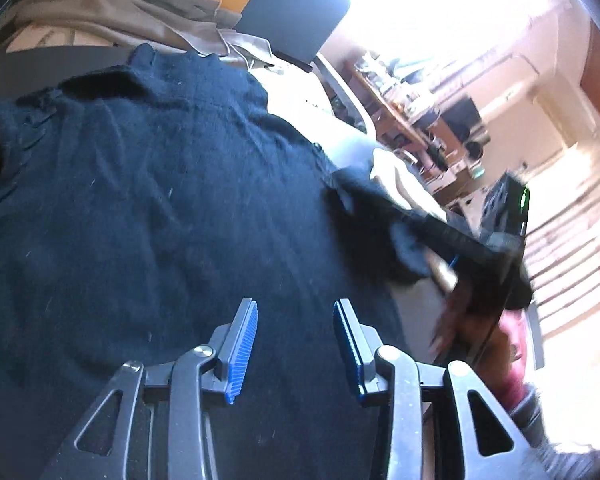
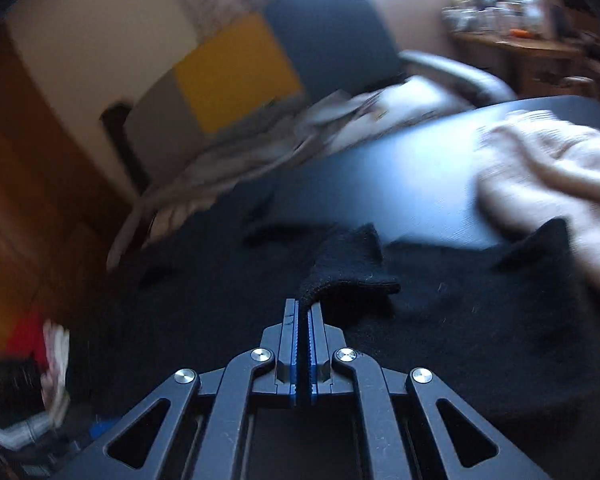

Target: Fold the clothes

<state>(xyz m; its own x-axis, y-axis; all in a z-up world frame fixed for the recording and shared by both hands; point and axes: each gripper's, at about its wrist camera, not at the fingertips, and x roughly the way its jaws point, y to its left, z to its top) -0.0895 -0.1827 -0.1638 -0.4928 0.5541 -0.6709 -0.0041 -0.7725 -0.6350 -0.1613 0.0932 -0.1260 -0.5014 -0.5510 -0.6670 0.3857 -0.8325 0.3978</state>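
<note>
A dark navy knitted sweater lies spread over a dark table, filling most of the left wrist view from 8 o'clock round to 2 o'clock. The left gripper hangs above it with its blue-padded jaws wide apart and nothing between them. At 3 o'clock in that view, a stretched part of the sweater runs off toward the blurred right gripper.

In the right wrist view the right gripper has its jaws pressed together on a fold of the sweater's edge, which rises from the tips toward 12 o'clock. A cream garment lies on the table at 2 o'clock, touching the sweater. A beige garment is heaped at 11 o'clock beyond the sweater, beside a dark office chair.
</note>
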